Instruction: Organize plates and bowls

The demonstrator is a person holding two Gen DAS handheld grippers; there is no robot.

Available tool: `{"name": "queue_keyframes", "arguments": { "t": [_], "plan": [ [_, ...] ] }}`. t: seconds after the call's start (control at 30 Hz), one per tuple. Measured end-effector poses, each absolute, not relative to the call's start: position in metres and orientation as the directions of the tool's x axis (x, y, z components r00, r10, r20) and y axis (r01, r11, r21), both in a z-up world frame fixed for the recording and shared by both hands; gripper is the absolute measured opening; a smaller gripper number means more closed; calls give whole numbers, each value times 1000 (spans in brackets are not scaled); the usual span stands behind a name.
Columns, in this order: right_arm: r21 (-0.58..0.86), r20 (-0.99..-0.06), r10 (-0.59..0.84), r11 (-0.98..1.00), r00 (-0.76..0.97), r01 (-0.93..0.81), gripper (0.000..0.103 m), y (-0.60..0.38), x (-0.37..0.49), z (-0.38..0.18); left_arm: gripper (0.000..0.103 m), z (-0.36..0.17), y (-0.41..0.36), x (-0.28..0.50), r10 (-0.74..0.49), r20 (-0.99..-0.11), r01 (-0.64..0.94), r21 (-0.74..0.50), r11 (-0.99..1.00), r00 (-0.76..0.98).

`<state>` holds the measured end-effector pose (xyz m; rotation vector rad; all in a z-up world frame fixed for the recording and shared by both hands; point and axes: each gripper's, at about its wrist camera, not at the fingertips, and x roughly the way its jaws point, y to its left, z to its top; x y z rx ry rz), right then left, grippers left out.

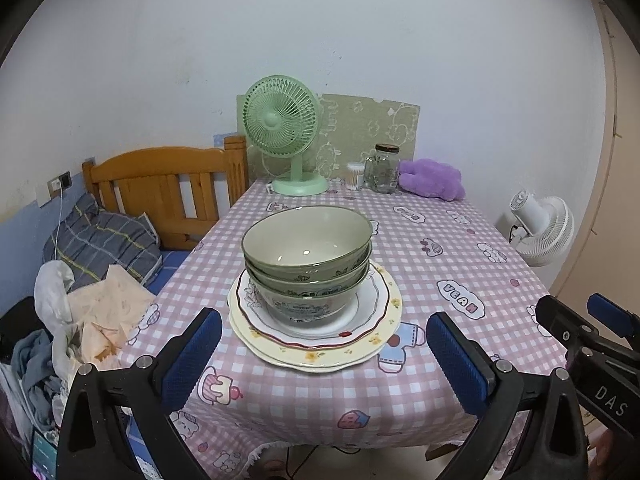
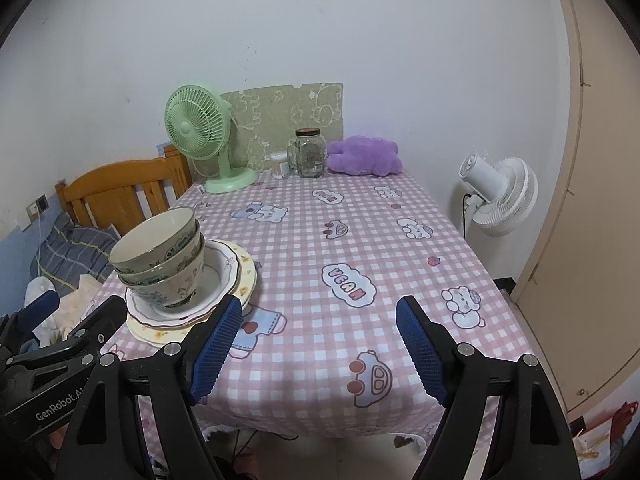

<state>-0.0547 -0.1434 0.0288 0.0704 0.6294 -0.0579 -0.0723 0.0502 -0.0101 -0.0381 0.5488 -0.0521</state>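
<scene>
While three bowls (image 1: pixel 306 264) sit nested on stacked plates (image 1: pixel 316 332) near the table's (image 1: pixel 460 264) front left edge, the left gripper (image 1: pixel 324 364) and right gripper (image 2: pixel 318 350) hover spread wide, holding nothing.

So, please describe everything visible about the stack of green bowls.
The stack of green glazed ceramic bowls holds three nested bowls, upright, leaning slightly. Insides are plain cream and look empty; outsides carry dark printed drawings. The bottom bowl stands in a white scalloped plate with red rim, atop cream flowered plates. Neither gripper touches it.
</scene>
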Motion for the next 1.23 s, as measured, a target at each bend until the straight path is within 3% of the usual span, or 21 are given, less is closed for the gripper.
{"name": "queue_keyframes", "arguments": {
  "t": [1.23],
  "plan": [
    [46, -562, -30, 997, 827, 67, 86, -141, -60, 39, 103, 3, 49, -79, -42, -475, 33, -26, 999, 879]
  ]
}}
